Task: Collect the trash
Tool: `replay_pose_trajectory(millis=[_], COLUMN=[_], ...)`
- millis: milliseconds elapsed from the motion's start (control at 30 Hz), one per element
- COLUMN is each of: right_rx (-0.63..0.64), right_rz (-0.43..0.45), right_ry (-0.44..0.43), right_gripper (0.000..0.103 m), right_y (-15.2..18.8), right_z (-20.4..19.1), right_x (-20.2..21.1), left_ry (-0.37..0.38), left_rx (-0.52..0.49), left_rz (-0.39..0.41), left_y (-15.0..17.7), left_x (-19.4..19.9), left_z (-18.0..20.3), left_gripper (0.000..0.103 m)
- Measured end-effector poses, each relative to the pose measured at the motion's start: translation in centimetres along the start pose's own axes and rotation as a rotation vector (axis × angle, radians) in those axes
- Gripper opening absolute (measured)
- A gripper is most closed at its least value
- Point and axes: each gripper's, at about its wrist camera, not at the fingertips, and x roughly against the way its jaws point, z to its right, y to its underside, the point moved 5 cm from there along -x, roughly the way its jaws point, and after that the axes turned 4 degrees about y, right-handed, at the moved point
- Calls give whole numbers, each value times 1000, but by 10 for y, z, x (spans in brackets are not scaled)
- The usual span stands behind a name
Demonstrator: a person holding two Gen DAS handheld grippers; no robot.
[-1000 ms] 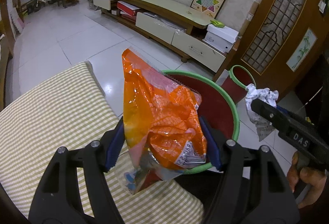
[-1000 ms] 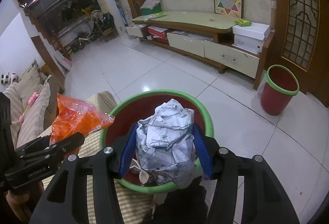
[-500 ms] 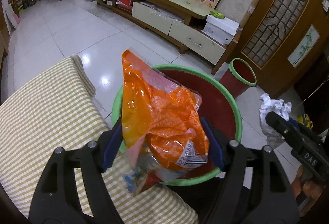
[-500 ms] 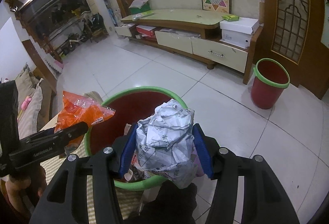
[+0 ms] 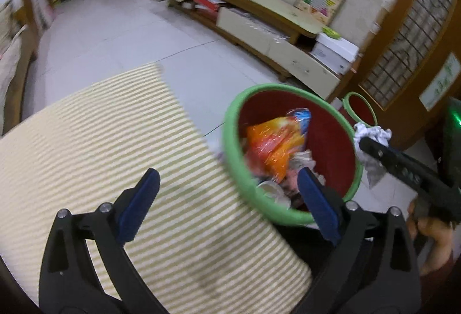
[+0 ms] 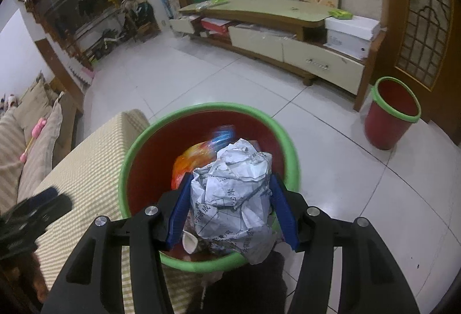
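A red bin with a green rim stands beside a striped cushion. An orange snack bag lies inside it on other rubbish. My left gripper is open and empty, over the cushion edge and the bin's near rim. My right gripper is shut on a crumpled ball of printed paper and holds it above the bin. It also shows in the left wrist view, at the bin's right rim.
A second red bin with a green rim stands on the white tiled floor by a wooden door. A low TV cabinet with a white box runs along the far wall. A sofa with cushions is at the left.
My left gripper has opened and the orange bag has dropped into the bin. The left gripper swung left over the cushion. The right gripper still holds the paper over the bin.
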Motion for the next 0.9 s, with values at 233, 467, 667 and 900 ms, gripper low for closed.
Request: replay_pose_trajectory(millis=[233,467,667,900], right_rx=[60,99,156,161], right_rz=[-39,-68,-48,63], right_ry=[-17,-8,37,118], right_gripper=[53,53,61,85], right_y=[-4,3,7,-8], right_z=[-37,-66,-81,-89], right_x=[-21,-37,-49,-26], left_ry=[-99,-161,-180,-230], left_rx=[106,158,188,193], left_rz=[45,132,185,277], left_y=[15,18,20,25], left_x=[57,109,134,167], left_z=[-52,-86,-101,-111], left_gripper=[97,97,97,98])
